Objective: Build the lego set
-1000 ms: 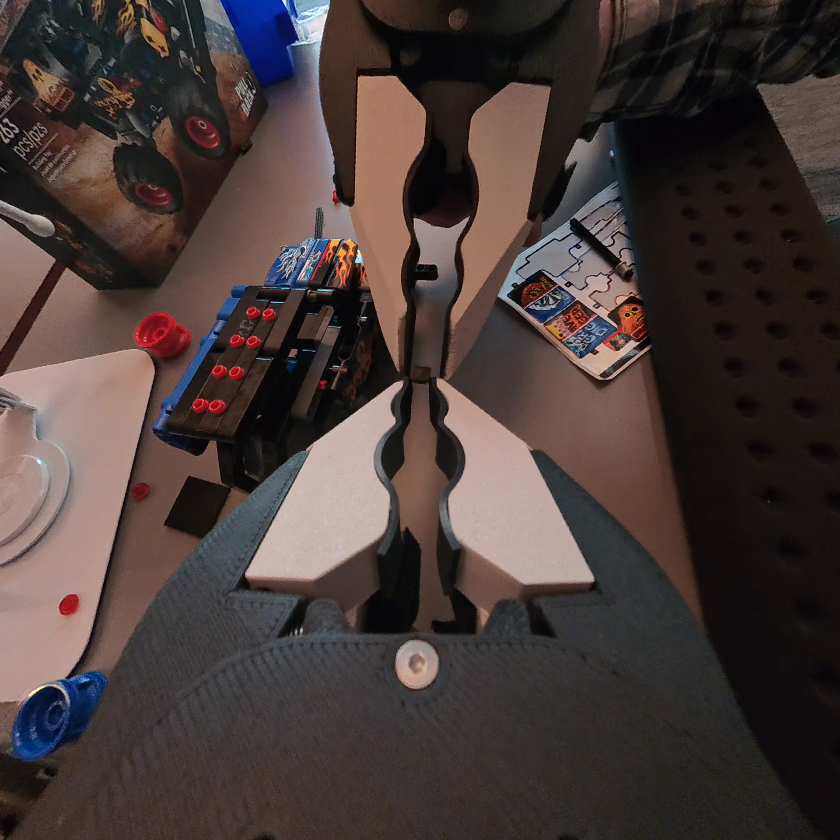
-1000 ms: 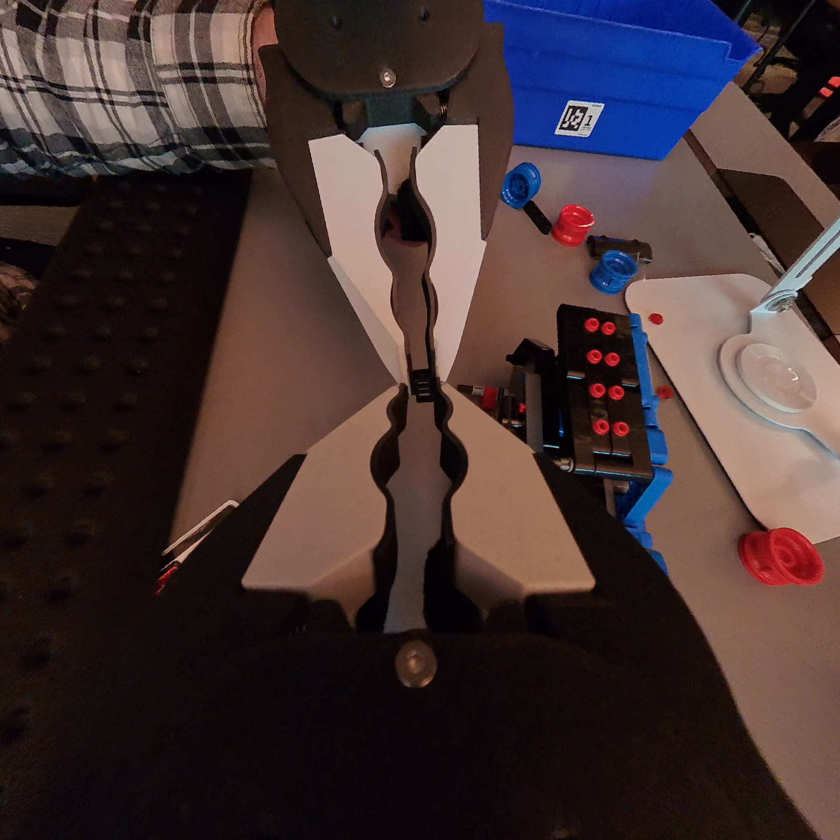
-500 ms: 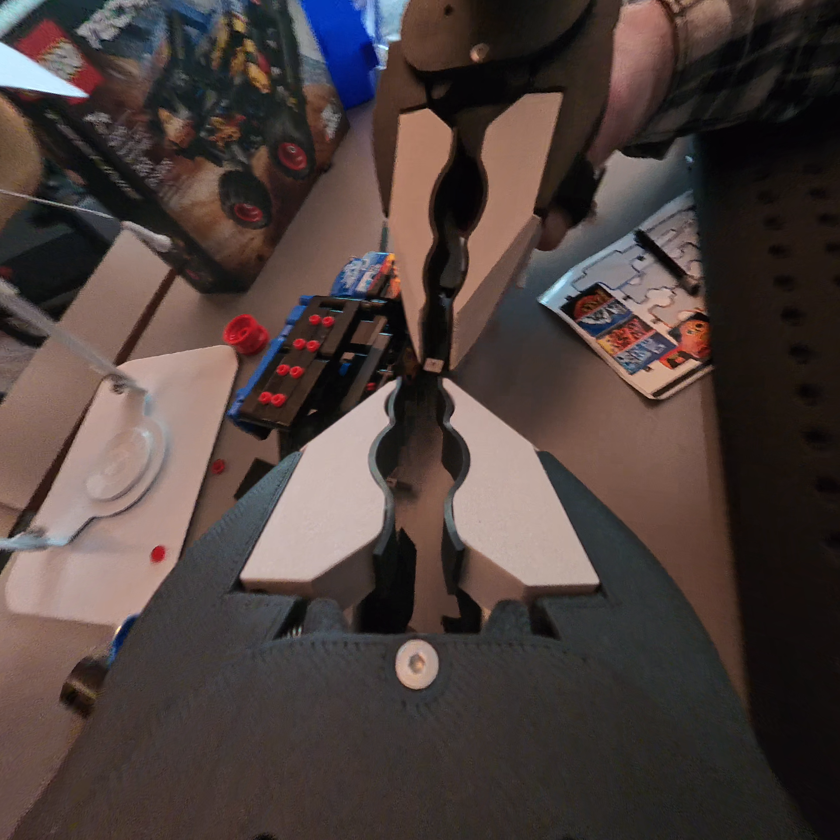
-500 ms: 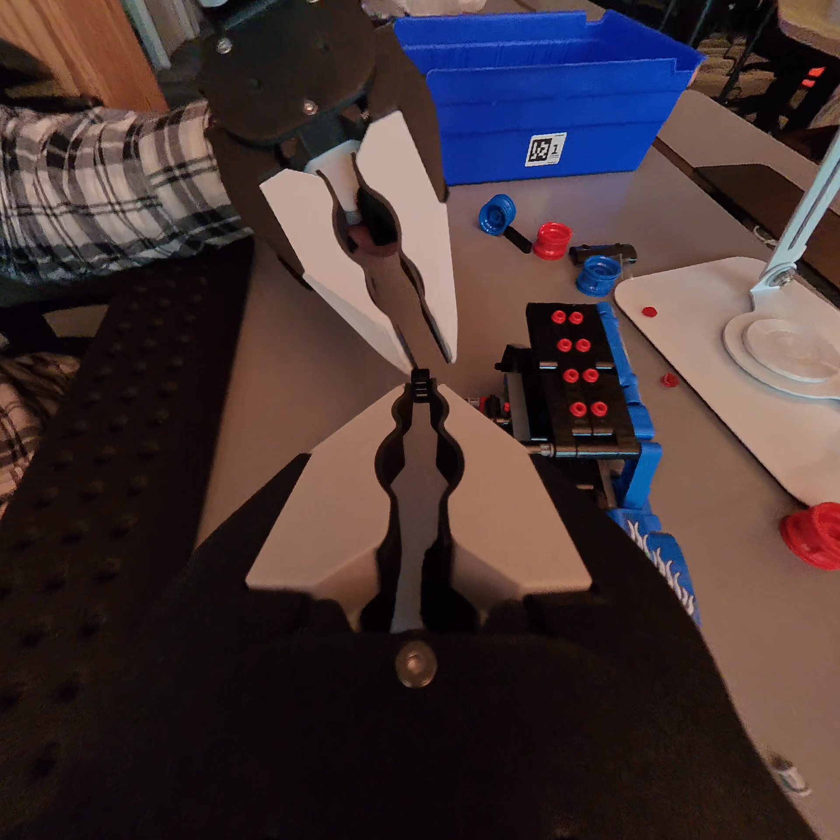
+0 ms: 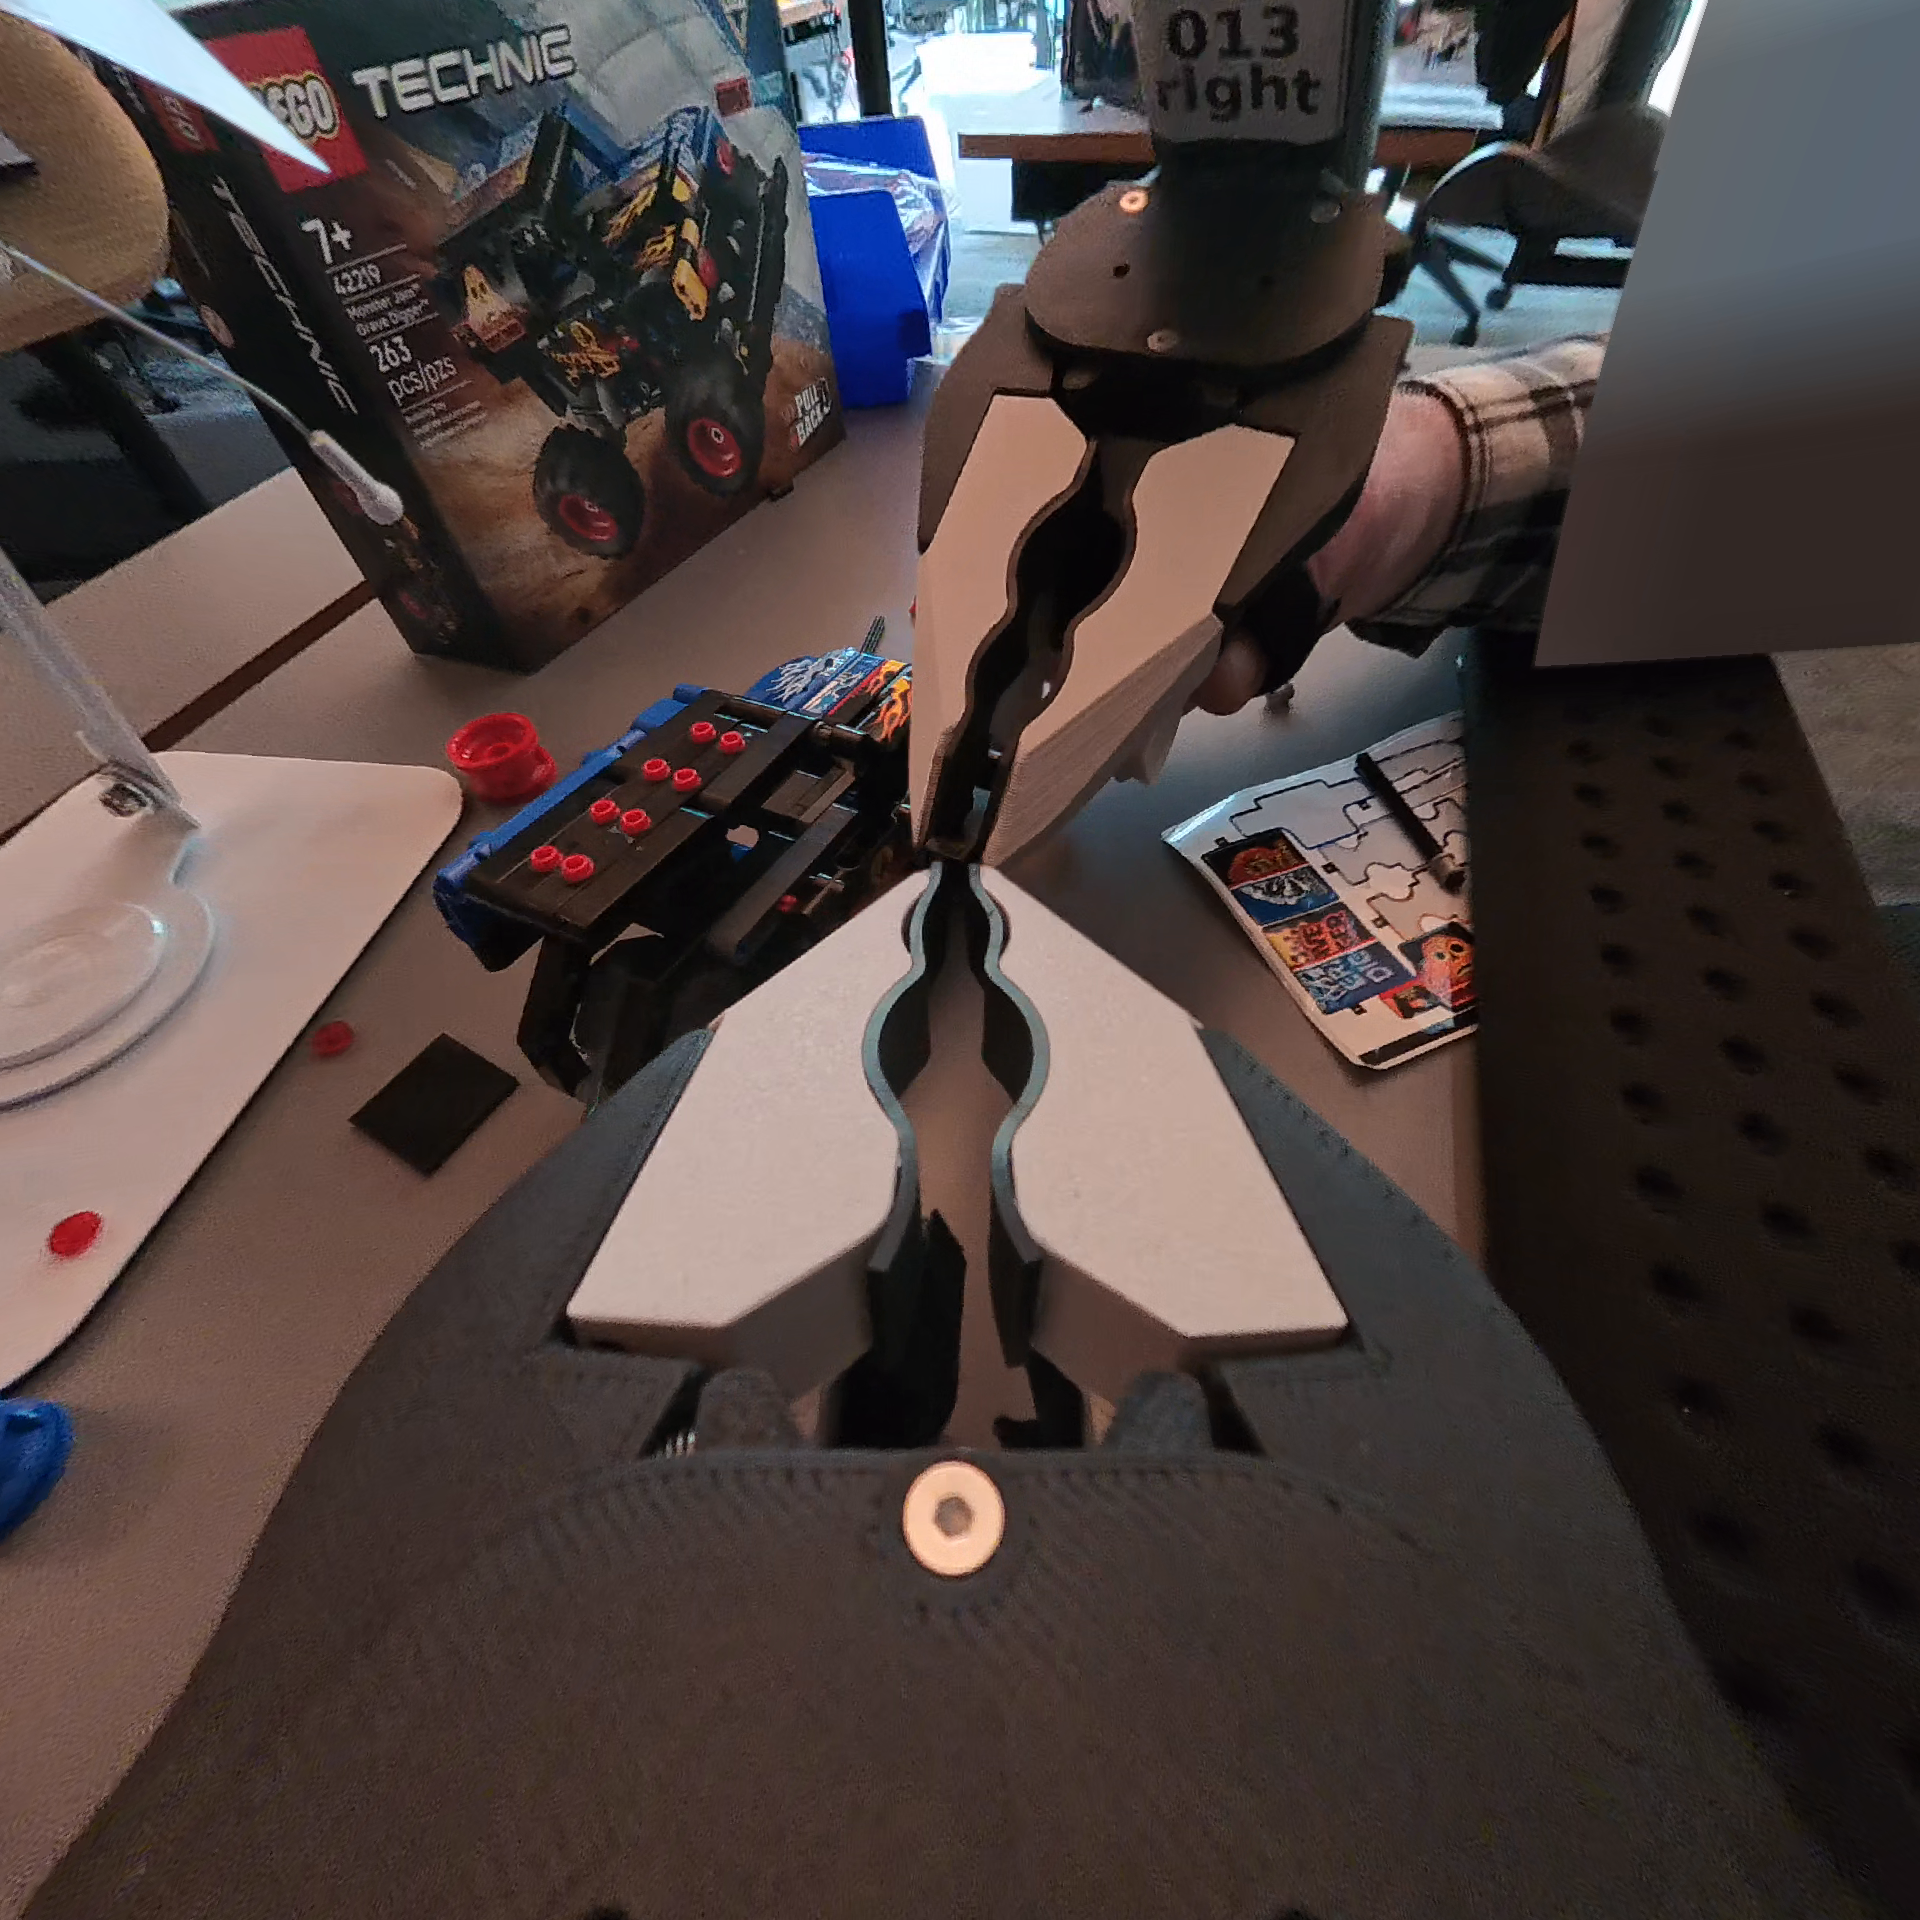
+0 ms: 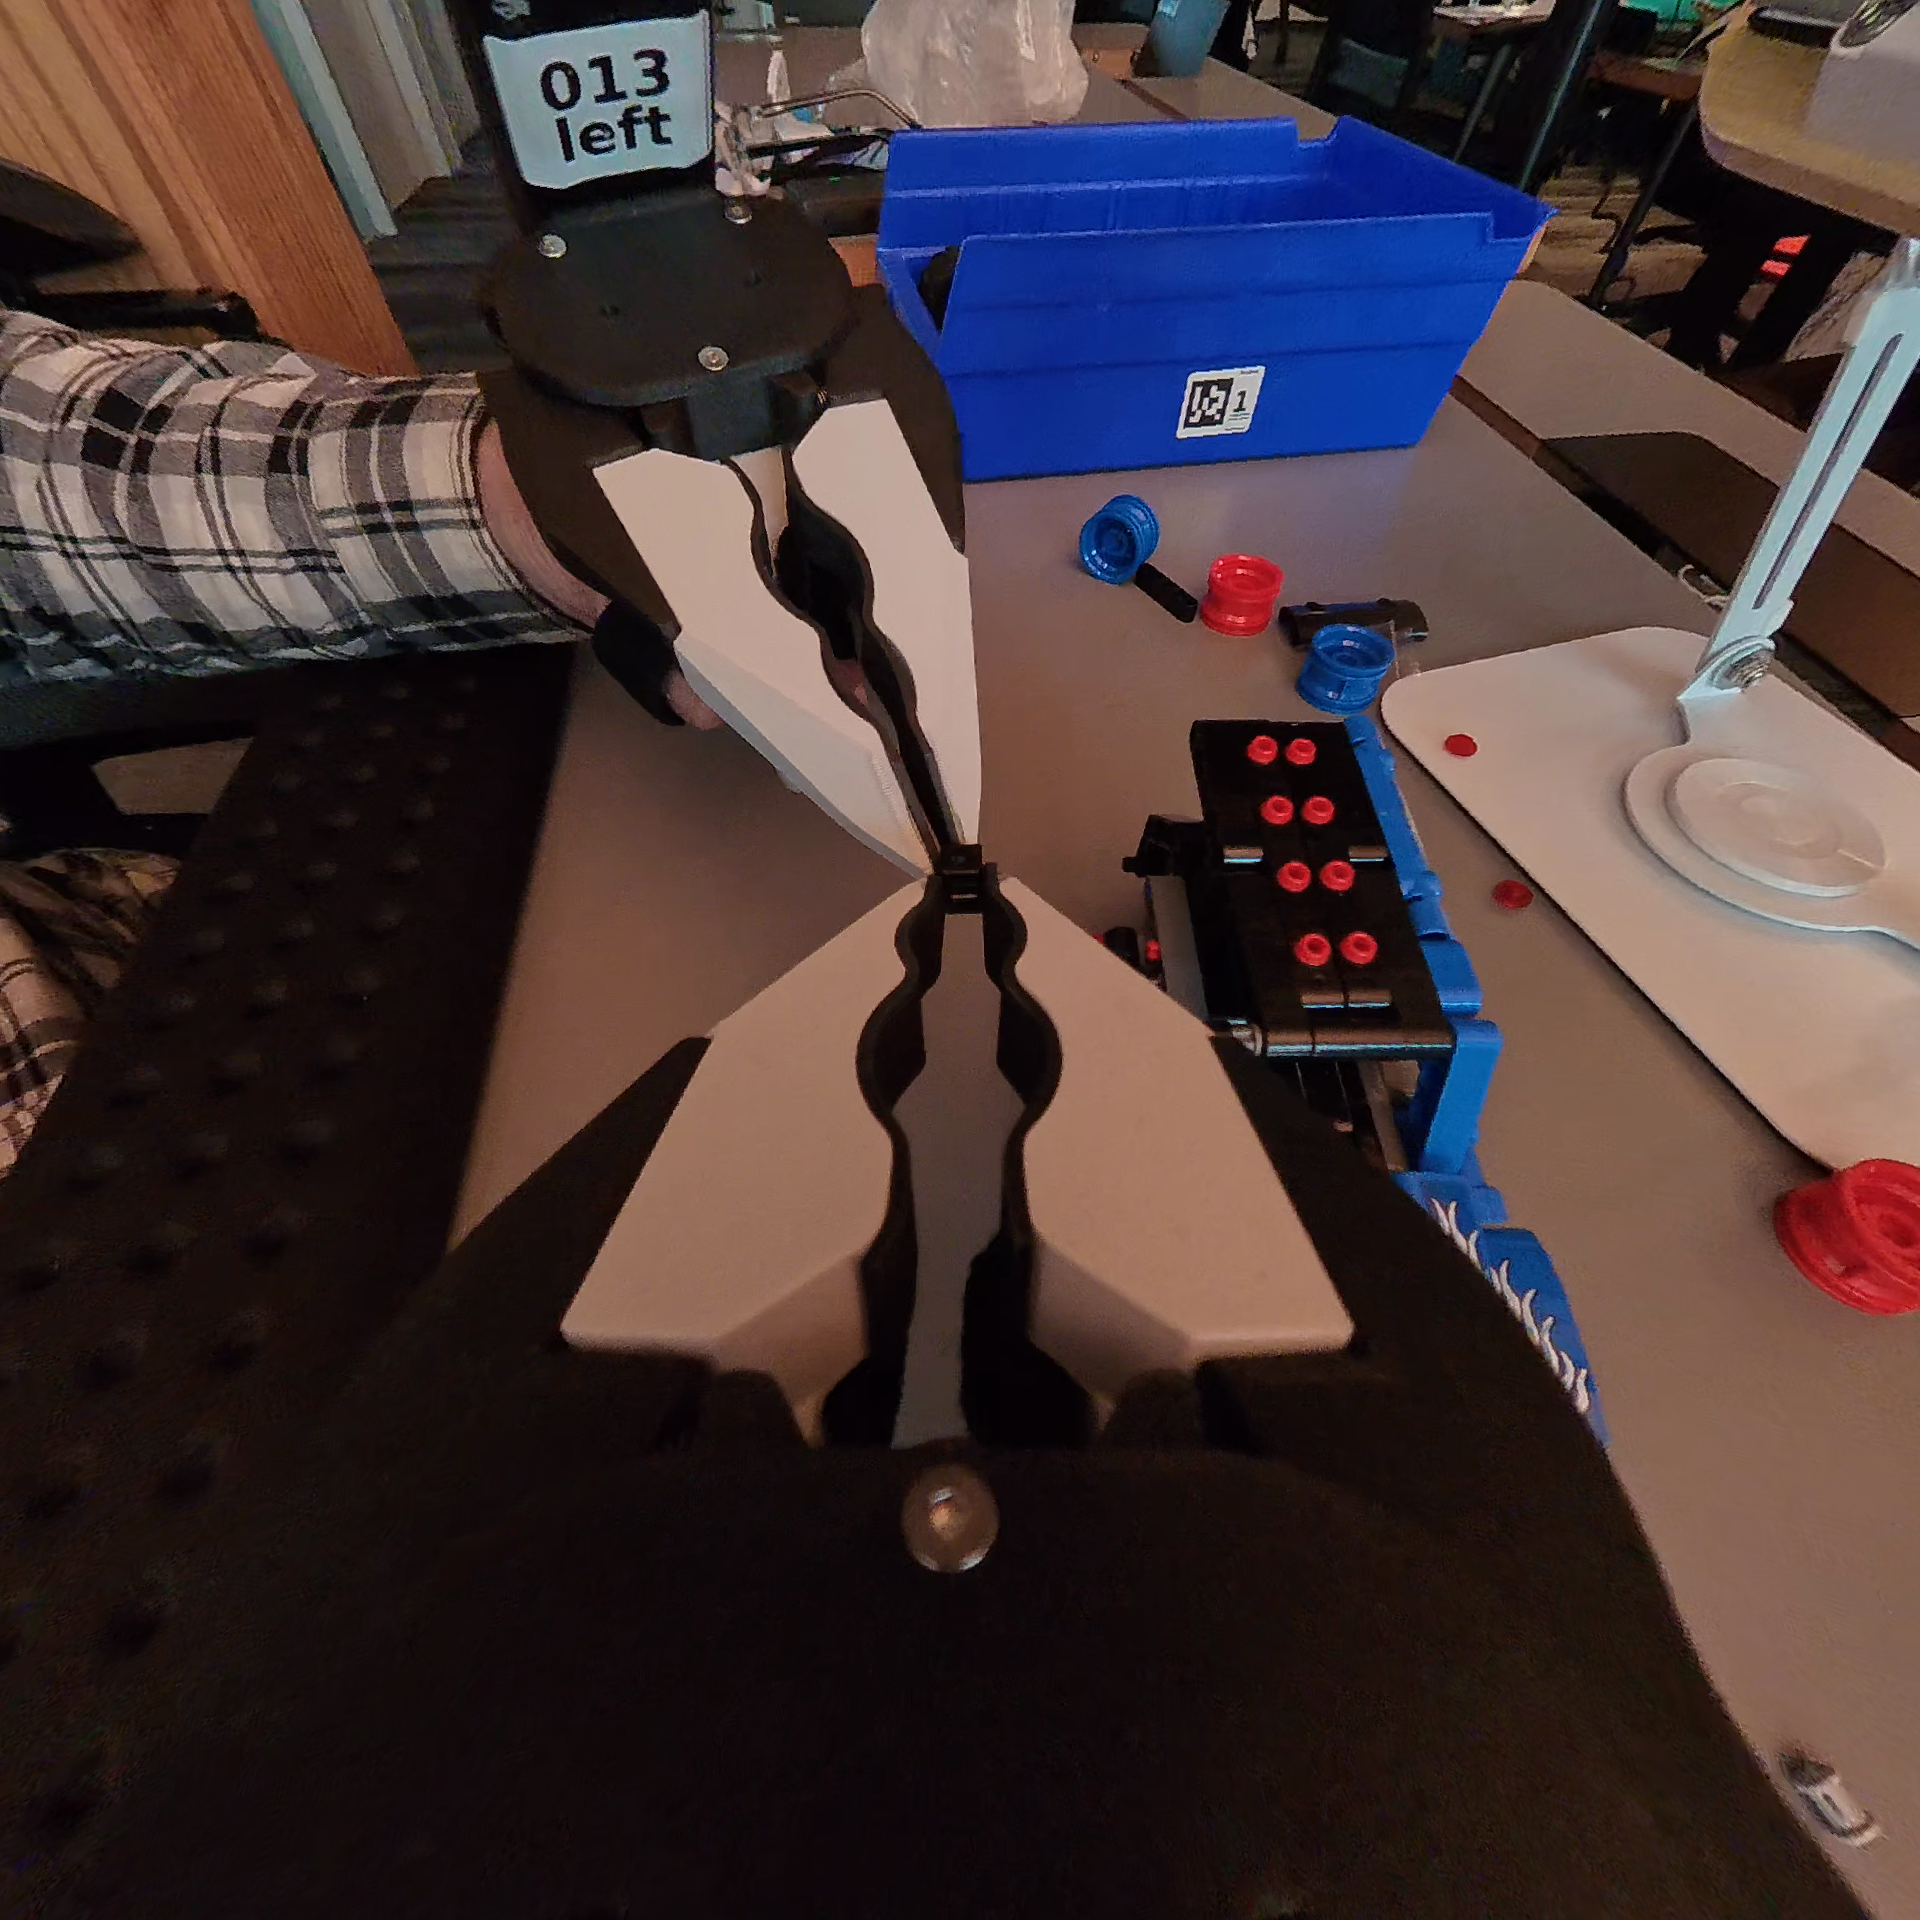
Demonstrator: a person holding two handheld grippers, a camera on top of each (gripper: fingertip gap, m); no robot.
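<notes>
My desk (image 6: 1351, 540) fills both views, with the blue bin (image 6: 1195, 312) at the upper centre of the right wrist view and the set's box (image 5: 499, 312) at the upper left of the left wrist view. The black-and-blue lego model (image 6: 1340, 935) lies right of centre. My left claw (image 5: 948, 871) and right claw (image 6: 960, 896) meet tip to tip mid-frame, both clenched on 1 small black piece (image 6: 960, 878).
</notes>
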